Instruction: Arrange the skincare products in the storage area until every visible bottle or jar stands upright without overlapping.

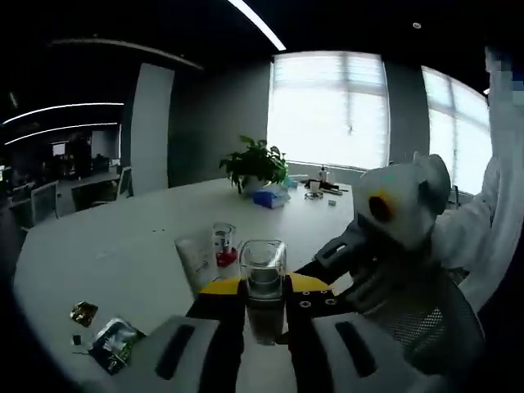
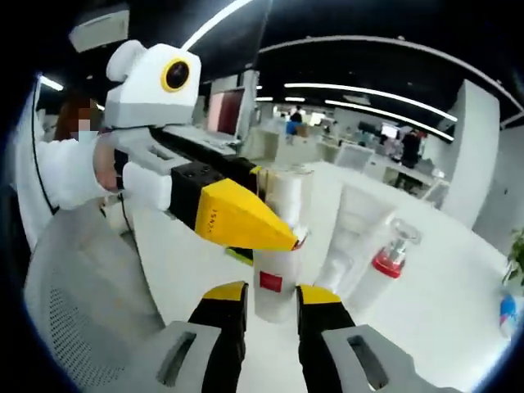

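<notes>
The clear bottle (image 1: 263,278) stands upright between the jaws of the left gripper (image 1: 264,307), its long axis vertical, and the jaws look closed on its lower body. In the left gripper view it sits nearest the camera, with a white tube (image 1: 196,262) and a small spray bottle with a red collar (image 1: 223,246) just behind it to the left, all near the tabletop (image 1: 123,246) edge closest to the person.

From the right gripper view the same bottle (image 2: 278,237) rises straight ahead of the right gripper (image 2: 270,307), its base between the two yellow-tipped jaws. Those jaws stand apart about the bottle's width; whether they touch it cannot be told. The left gripper (image 2: 246,221) reaches in from the left of this view and clasps the bottle higher up. The white tube (image 2: 352,237) and the spray bottle (image 2: 385,266) stand just to the right of it, close together.

Both grippers are at the bottle, so the coming move likely turns on setting it down upright, clear of the tube and spray bottle beside it. A potted plant (image 1: 255,166) stands at the far edge, and some foil packets (image 1: 110,342) lie at the near left.
</notes>
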Action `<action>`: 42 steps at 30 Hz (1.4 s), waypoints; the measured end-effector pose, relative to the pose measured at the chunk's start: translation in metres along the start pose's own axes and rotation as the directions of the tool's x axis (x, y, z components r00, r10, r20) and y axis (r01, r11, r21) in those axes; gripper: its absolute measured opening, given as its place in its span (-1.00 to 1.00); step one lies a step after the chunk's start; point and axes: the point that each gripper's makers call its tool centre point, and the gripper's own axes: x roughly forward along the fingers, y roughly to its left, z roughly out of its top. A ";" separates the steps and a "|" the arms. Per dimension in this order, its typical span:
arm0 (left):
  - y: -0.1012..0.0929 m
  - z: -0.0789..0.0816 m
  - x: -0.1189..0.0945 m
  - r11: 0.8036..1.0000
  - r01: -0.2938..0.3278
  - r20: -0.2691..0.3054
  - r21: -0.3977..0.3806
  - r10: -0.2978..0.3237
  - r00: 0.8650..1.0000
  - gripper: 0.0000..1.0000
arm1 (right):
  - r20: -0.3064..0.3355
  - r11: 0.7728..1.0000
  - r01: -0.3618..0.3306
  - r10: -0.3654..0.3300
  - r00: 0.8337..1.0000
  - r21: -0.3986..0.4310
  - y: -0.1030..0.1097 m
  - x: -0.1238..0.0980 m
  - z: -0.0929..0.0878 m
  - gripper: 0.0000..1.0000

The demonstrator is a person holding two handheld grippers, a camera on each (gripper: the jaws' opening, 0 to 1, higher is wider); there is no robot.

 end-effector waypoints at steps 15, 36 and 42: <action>-0.004 -0.005 0.006 0.998 -0.026 -0.012 -0.066 0.025 1.000 -0.72 | -0.006 0.972 0.223 -0.224 0.975 -0.074 -0.008 -0.001 0.003 -0.66; -0.028 -0.014 0.023 0.982 0.079 -0.088 0.170 -0.064 0.994 -0.71 | -0.083 0.952 0.305 -0.302 0.950 0.021 -0.023 -0.015 -0.015 -0.80; -0.028 -0.019 0.026 0.973 0.101 -0.098 0.208 -0.082 0.992 -0.70 | -0.100 0.947 0.320 -0.320 0.942 -0.007 -0.028 -0.009 -0.022 -0.81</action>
